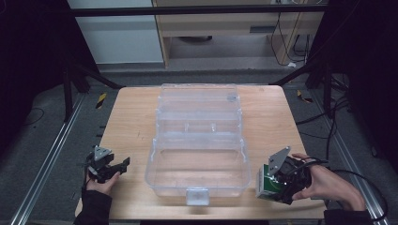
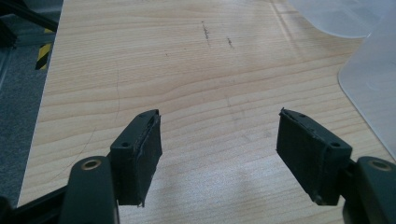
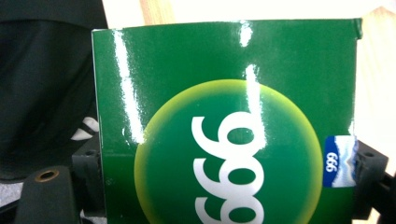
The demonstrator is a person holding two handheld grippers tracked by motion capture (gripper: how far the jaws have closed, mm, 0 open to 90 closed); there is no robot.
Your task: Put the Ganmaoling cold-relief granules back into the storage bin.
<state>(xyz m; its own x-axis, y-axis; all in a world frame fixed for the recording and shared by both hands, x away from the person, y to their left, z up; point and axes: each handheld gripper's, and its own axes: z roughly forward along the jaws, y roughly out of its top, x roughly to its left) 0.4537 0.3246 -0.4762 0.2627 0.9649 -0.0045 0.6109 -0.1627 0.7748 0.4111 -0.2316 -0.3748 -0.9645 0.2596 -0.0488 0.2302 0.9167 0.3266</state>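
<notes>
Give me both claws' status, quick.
Left claw: open, holding nothing, over bare table.
Right claw: closed on the green box.

Left gripper (image 1: 123, 164) low at table's left edge, jaws spread wide — right gripper (image 1: 270, 183) clamped, hand (image 1: 328, 185) behind it

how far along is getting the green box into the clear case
Done: the clear case sits open on the table, looking empty. In hand: the right gripper is shut on the green box, beside the case's right end. Left: placing the box inside. The left gripper is open over bare wood.
</notes>
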